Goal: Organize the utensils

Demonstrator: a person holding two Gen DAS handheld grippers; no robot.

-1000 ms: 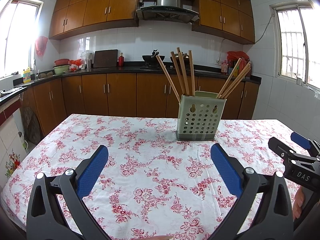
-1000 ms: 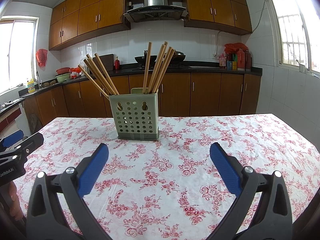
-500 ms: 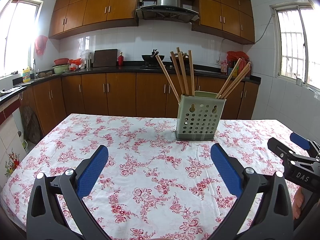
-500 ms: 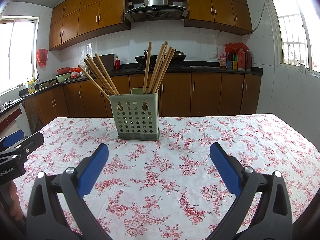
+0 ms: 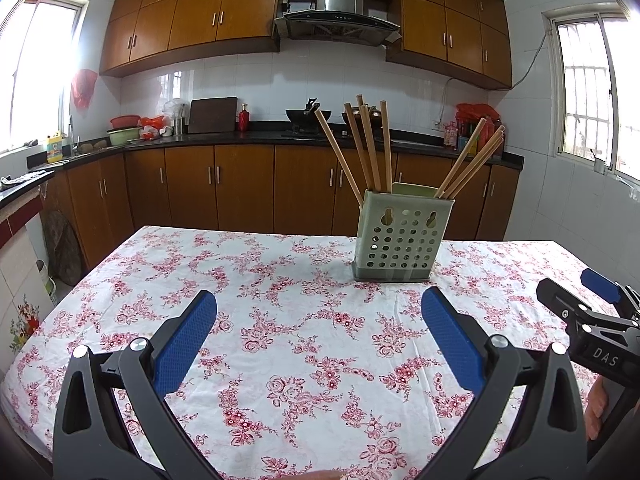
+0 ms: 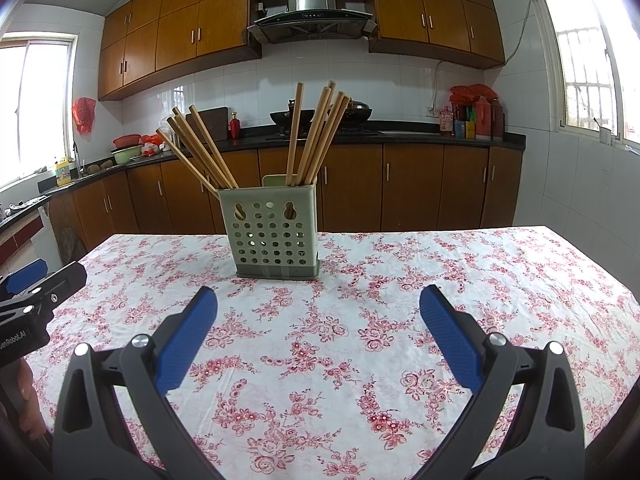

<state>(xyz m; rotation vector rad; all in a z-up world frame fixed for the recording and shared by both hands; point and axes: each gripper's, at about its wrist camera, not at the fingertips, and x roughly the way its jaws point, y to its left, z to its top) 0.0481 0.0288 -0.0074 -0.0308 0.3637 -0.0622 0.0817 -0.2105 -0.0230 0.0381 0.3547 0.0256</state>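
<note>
A pale green perforated utensil holder stands on the floral tablecloth, past the middle of the table. Several wooden chopsticks lean out of it in two bunches; it also shows in the right wrist view with its chopsticks. My left gripper is open and empty, low over the near part of the table. My right gripper is open and empty, also short of the holder. Each gripper shows at the edge of the other's view, the right and the left.
The table edges fall away to the tiled floor on both sides. Behind stand brown kitchen cabinets, a dark countertop with pans and bottles, and a range hood.
The left wrist view has shifted slightly, so the holder sits a touch lower and left in it. Both grippers stay open and empty.
</note>
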